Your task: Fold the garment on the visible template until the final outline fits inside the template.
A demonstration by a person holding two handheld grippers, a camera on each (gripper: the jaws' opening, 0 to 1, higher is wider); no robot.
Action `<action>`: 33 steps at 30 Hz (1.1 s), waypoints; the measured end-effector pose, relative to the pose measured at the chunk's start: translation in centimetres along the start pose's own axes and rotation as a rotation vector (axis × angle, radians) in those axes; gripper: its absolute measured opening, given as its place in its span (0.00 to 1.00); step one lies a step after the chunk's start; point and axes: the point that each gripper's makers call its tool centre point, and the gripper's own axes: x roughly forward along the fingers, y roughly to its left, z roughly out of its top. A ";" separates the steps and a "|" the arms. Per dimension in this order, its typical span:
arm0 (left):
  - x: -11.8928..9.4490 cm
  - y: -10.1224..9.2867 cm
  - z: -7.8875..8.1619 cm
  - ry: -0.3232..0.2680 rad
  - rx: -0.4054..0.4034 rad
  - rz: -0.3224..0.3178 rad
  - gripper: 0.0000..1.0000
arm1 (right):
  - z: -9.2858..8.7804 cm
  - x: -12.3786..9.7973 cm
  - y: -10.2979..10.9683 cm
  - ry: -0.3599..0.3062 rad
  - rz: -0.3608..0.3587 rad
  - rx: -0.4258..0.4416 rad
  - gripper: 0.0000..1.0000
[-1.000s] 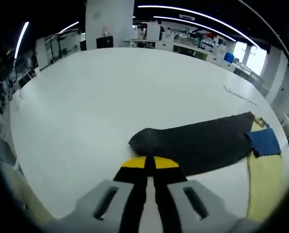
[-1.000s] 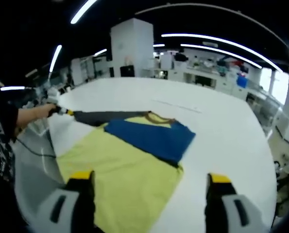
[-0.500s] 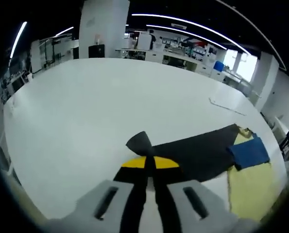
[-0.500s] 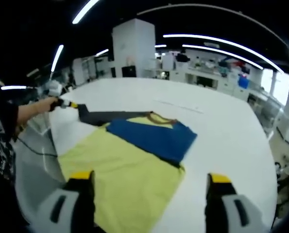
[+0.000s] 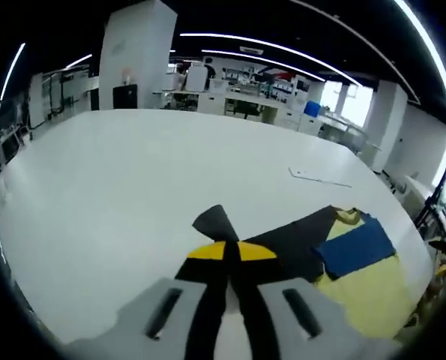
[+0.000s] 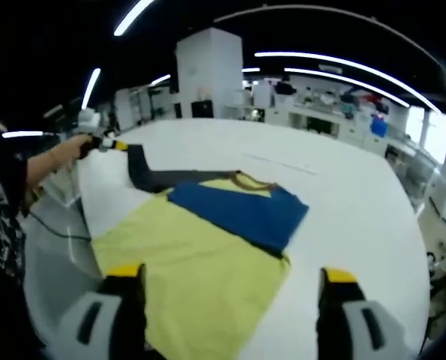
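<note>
Black sleeve (image 5: 217,222) pinched tight in left hand-held gripper (image 5: 231,251), lifted off white worktop (image 5: 118,172). Garment (image 6: 208,247) lies flat near right hand-held gripper (image 6: 231,283), jaws wide apart, holding nothing. Next: lay sleeve over yellow body.

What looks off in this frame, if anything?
The garment isn't lying flat: its black sleeve is lifted off the white table, pinched in the left claw. The blue sleeve lies folded across the yellow body. The right claw hovers open.

matt cloth garment (image 6: 208,247), smooth white table (image 5: 133,165)
</note>
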 end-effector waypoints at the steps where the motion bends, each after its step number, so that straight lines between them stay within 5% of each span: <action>1: 0.0 -0.4 0.3 -0.005 0.001 -0.008 0.00 | 0.0 0.0 0.1 -0.001 0.003 -0.001 0.96; 12: 1.1 -4.9 2.3 -0.016 0.023 -0.099 0.00 | 0.2 0.4 0.7 -0.005 0.025 -0.011 0.96; 33: 3.7 -15.2 2.2 0.015 0.095 -0.282 0.00 | -0.4 0.8 2.0 0.010 0.055 -0.016 0.96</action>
